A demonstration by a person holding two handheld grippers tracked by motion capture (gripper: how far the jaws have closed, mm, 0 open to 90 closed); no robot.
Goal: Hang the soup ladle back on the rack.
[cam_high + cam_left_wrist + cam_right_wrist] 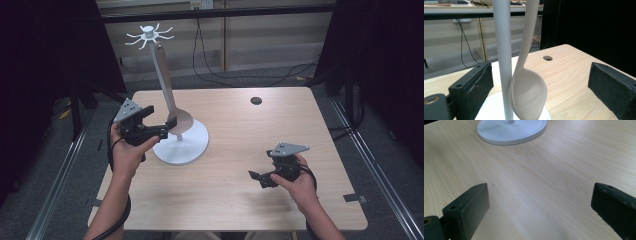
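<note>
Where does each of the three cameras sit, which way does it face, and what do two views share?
High view: above the person's side, looking forward and down on the table; forearms, hands and both tongs, left and right.
Left gripper view: on the left tongs, facing the spoon hanging beside the stand's pole; open jaws.
Right gripper view: on the right tongs, facing the tabletop; open jaws.
Shared: all views show the stand's base.

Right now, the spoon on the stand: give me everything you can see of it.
The spoon is pale beige, smooth, plastic-looking, one piece. It hangs bowl down from a hook at the top of the white stand, handle alongside the pole, bowl just above the round base. The left gripper has its open jaws either side of the bowl, not touching.
</note>
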